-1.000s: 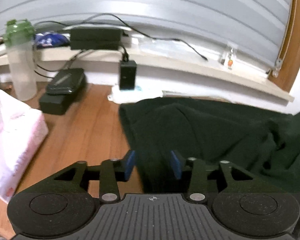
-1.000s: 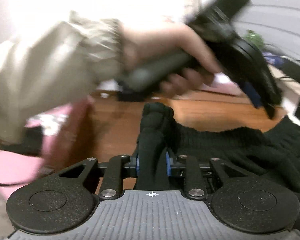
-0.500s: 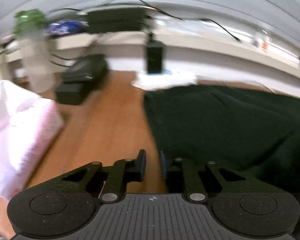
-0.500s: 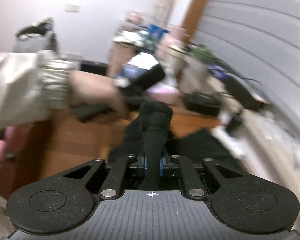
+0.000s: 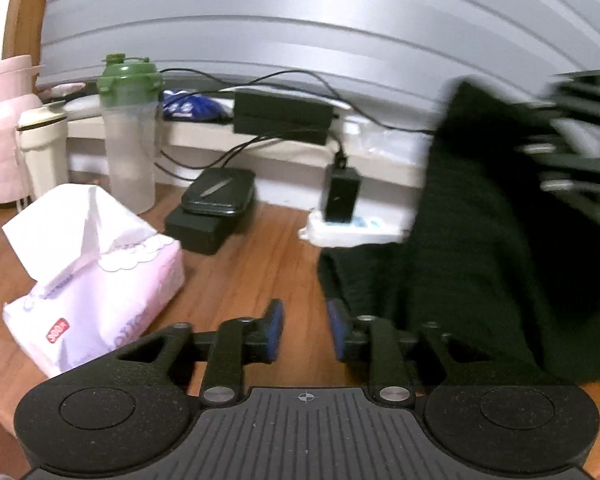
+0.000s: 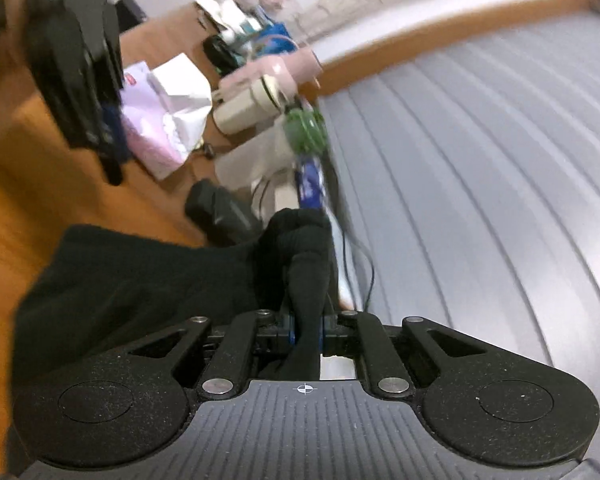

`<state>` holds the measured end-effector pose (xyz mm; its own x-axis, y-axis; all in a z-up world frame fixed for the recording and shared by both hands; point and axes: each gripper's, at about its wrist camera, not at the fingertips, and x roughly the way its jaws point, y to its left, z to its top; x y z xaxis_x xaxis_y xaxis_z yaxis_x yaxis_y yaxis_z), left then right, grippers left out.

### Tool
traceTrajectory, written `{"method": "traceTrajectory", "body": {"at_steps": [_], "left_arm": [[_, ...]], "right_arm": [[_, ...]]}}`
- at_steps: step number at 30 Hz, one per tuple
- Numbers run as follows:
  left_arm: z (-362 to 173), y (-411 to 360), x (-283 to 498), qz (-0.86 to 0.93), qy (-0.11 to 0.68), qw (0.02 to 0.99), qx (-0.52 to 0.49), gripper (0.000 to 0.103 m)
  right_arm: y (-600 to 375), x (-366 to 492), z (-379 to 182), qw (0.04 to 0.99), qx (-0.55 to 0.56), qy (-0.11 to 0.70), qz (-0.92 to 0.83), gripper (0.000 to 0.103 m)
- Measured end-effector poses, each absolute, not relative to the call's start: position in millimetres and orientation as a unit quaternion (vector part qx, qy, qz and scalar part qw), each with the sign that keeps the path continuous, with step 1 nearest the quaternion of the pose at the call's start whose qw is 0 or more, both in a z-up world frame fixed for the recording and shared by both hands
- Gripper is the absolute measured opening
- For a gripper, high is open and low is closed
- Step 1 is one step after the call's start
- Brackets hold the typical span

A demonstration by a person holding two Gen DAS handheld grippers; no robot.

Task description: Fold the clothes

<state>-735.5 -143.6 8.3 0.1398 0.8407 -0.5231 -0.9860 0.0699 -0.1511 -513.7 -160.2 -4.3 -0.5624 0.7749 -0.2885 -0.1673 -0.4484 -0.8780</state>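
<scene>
Ribbed grey shutter slats (image 5: 300,20) curve behind a wooden worktop (image 5: 236,276) with a warm, smooth grain. A dark knitted garment (image 5: 480,264), soft and matt, lies partly on the worktop at right, with one portion lifted in a tall fold. The left hand-held gripper (image 5: 305,326) is released, its blue-padded fingers apart over bare wood just beside the garment's edge, holding nothing. The right hand-held gripper (image 6: 306,326) is clenched on a bunched ridge of the garment (image 6: 296,248). A soft pink tissue pack (image 5: 96,292) and a translucent green-lidded bottle (image 5: 129,132) stand at left. Motion blur obscures the right gripper in the left view.
</scene>
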Motion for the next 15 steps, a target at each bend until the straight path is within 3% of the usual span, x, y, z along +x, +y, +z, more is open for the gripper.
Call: {"method": "traceTrajectory", "body": {"at_steps": [2, 5, 9, 11, 15], "left_arm": [[7, -143, -732, 0.63, 0.147, 0.724, -0.242, 0.037], [3, -138, -720, 0.61, 0.151, 0.739, -0.243, 0.046], [0, -134, -699, 0.599, 0.162, 0.75, -0.227, 0.057], [0, -131, -689, 0.597, 0.16, 0.755, -0.221, 0.062], [3, -123, -666, 0.587, 0.165, 0.765, -0.208, 0.066]], "right_arm": [[-133, -532, -28, 0.308, -0.362, -0.4, 0.783, 0.013], [-107, -543, -67, 0.325, -0.384, -0.356, 0.788, 0.027], [-95, -517, -69, 0.37, -0.343, -0.282, 0.816, 0.065], [-93, -493, -45, 0.39, -0.297, -0.215, 0.844, 0.077], [-96, -442, -14, 0.396, -0.263, -0.128, 0.87, 0.077]]}}
